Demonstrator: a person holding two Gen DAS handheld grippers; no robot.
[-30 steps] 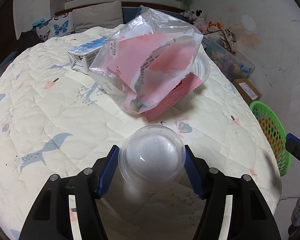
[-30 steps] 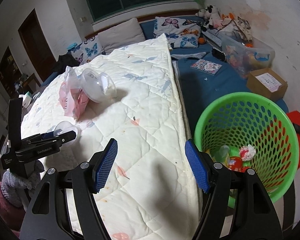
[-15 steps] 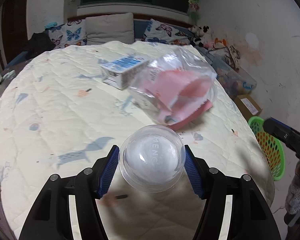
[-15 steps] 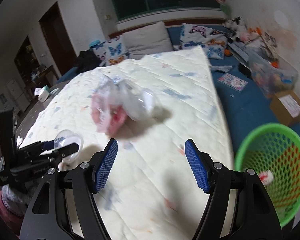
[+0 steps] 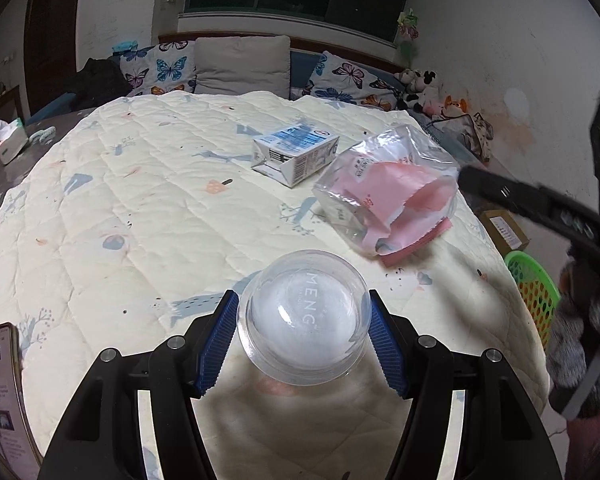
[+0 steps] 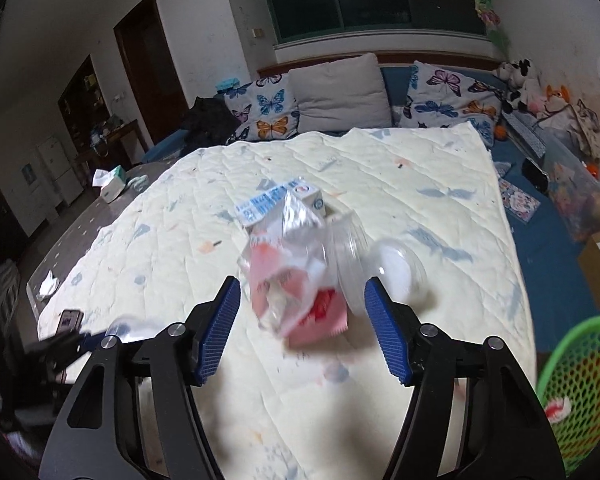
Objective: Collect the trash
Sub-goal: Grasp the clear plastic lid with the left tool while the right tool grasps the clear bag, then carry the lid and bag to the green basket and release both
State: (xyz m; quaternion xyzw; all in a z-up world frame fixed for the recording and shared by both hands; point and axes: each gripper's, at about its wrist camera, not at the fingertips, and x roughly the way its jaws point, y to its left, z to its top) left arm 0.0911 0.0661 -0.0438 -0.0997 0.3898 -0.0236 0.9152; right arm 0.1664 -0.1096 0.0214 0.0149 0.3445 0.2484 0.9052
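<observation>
Cream quilted bedcover (image 5: 148,216) carries the trash: a clear bag with pink paper (image 5: 388,204), a milk carton (image 5: 296,152) beside it. Green basket (image 6: 580,384) stands off the bed's right edge. Left gripper (image 5: 304,336) is clamped on a clear dome lid (image 5: 304,316). Right gripper (image 6: 302,328) has jaws apart, just closing somewhat, nothing between them.

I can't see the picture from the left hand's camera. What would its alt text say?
The left claw grips a clear domed plastic lid between blue pads above a cream quilted bed cover. Beyond it lie a blue and white carton and a clear bag with pink paper; a green basket shows at the right edge.
</observation>
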